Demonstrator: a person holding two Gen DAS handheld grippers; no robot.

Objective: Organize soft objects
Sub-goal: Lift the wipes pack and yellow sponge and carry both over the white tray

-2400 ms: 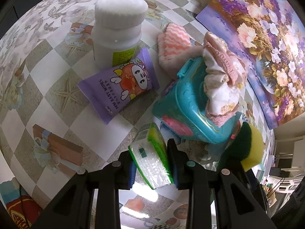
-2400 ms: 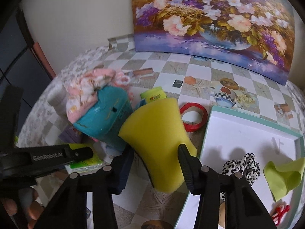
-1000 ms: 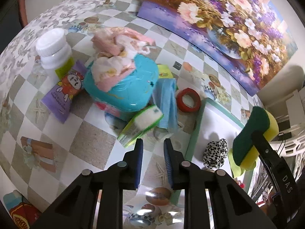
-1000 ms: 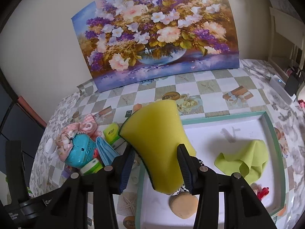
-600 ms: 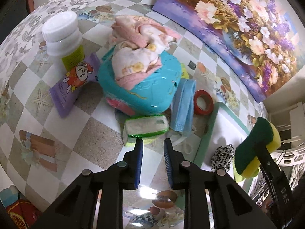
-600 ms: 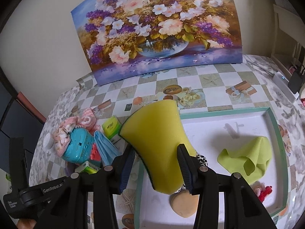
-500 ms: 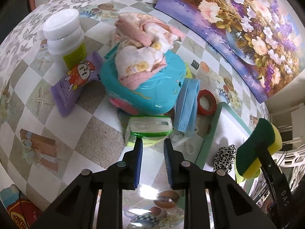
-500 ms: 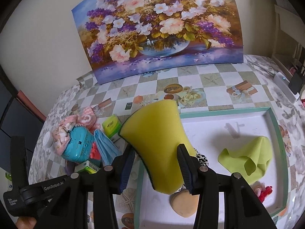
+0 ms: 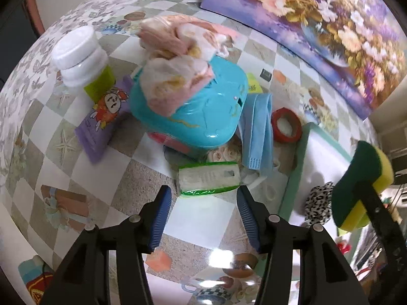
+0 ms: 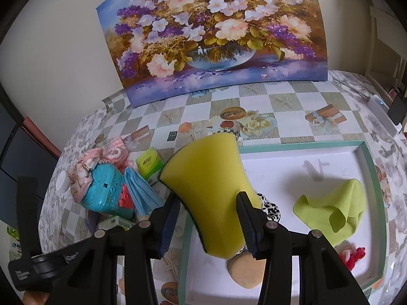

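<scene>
The jaws of the left gripper (image 9: pixel 203 213), nearly closed half a second ago, have just been opening and are now being held apart and empty. The green-wrapped tissue pack (image 9: pixel 208 179), which was being carried between them earlier, is now lying on the checked tabletop (image 9: pixel 76 167) just beyond the fingertips, untouched by either pad. The view has also been brought closer to the pack than it was a second ago.

The left gripper is being pointed steeply down at the tabletop. The right gripper (image 10: pixel 206 218) is being angled down over the near left corner of the white tray (image 10: pixel 366 152), and its jaws are being kept clamped on the yellow sponge (image 10: pixel 211 190), exactly as before; the sponge's dark green backing is being shown in the left wrist view.

Behind the tissue pack, a teal toy case (image 9: pixel 193 106) is being topped by a bundle of pink cloth (image 9: pixel 178 58). A blue face mask (image 9: pixel 257 132) is lying beside the case, with a red ring (image 9: pixel 286 127) just past it, next to the tray's rim. A purple wipes packet (image 9: pixel 101 119) and a white bottle (image 9: pixel 81 56) are standing to the left. Inside the tray, a lime cloth (image 10: pixel 338 208), a leopard-print scrunchie (image 10: pixel 271 211), a tan round pad (image 10: pixel 245 272) and a red-and-pink item (image 10: pixel 353 254) are lying, the scrunchie and pad being partly hidden by the sponge and jaws. A flower painting (image 10: pixel 216 33) is being leaned against the wall.
</scene>
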